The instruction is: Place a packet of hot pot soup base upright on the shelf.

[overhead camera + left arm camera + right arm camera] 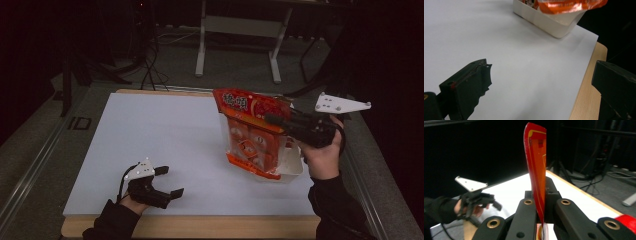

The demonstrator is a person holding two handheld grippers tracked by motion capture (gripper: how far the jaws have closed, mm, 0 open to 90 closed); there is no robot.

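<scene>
Between the clenched jaws of the right gripper (pixel 272 120) a red and orange snack bag (pixel 252 132) is pinched by its upper right edge. The gripper is held level above the desk (pixel 165 135), its jaws pointed leftward in the high view, and the hand (pixel 322 152) is wrapped around its body from below. In the right gripper view the bag (pixel 536 177) is seen edge-on, standing upright out of the closed jaws. Below the jaws the bag hangs tilted, and its lower end is set inside a white tray (pixel 292 162) that rests on the white sheet; whether that end touches the tray's floor cannot be told.

Near the desk's front edge the left gripper (pixel 167 182) is held low over the sheet, with its jaws released, spread wide and nothing between them. Ahead of those jaws, in the left gripper view, the tray (pixel 541 18) is seen well apart, the bag's orange bottom (pixel 564 5) lying over its rim.
</scene>
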